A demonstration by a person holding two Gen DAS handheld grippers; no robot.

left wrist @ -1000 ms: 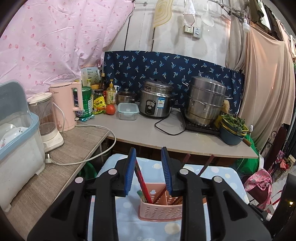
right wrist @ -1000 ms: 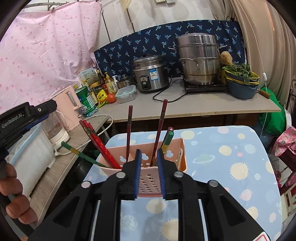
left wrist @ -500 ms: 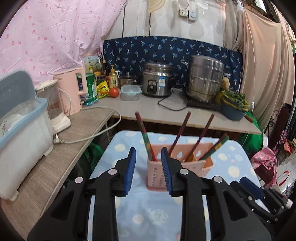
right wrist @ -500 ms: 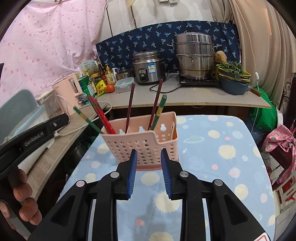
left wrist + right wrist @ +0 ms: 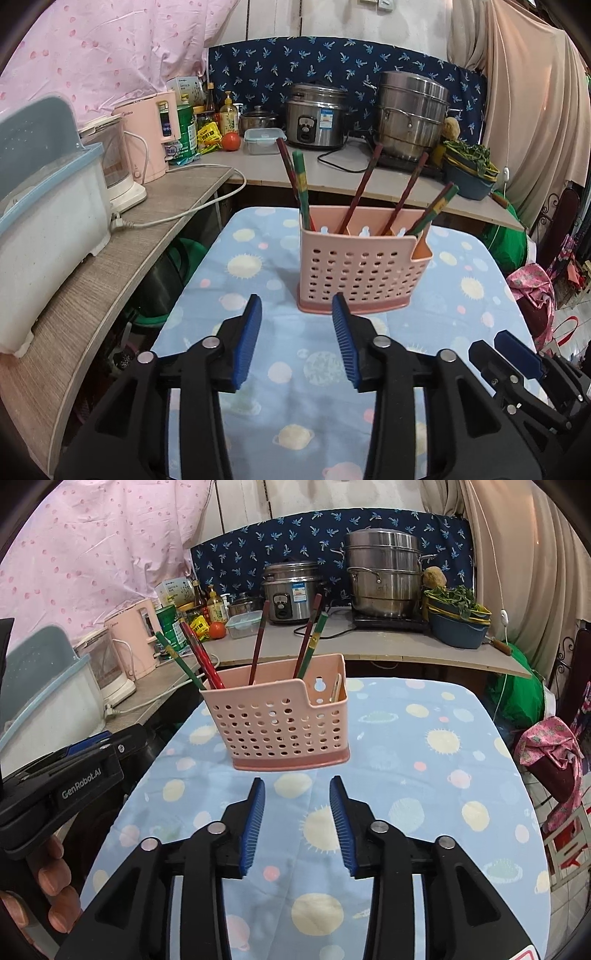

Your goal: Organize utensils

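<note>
A pink perforated utensil holder (image 5: 360,271) (image 5: 284,725) stands upright on a blue table with a planet print (image 5: 288,373) (image 5: 406,760). Several red, dark and green chopsticks (image 5: 301,184) (image 5: 201,657) lean inside it. My left gripper (image 5: 297,306) hovers just short of the holder's near left corner, its jaws opening with nothing between them. My right gripper (image 5: 295,788) hangs over the cloth in front of the holder, jaws also opening and empty. The left gripper's body (image 5: 62,786) shows at the left of the right wrist view, held by a hand (image 5: 55,882).
A counter along the back carries a rice cooker (image 5: 319,118), a steel steamer pot (image 5: 410,118), a bowl of greens (image 5: 467,171) and bottles. On the left shelf stand a pink kettle (image 5: 151,136), a white-and-blue bin (image 5: 44,221) and a loose cord (image 5: 177,218).
Both grippers have drawn back from the holder and sunk toward the table, and their jaws have spread wider. The holder stands free on the cloth, farther from both cameras.
</note>
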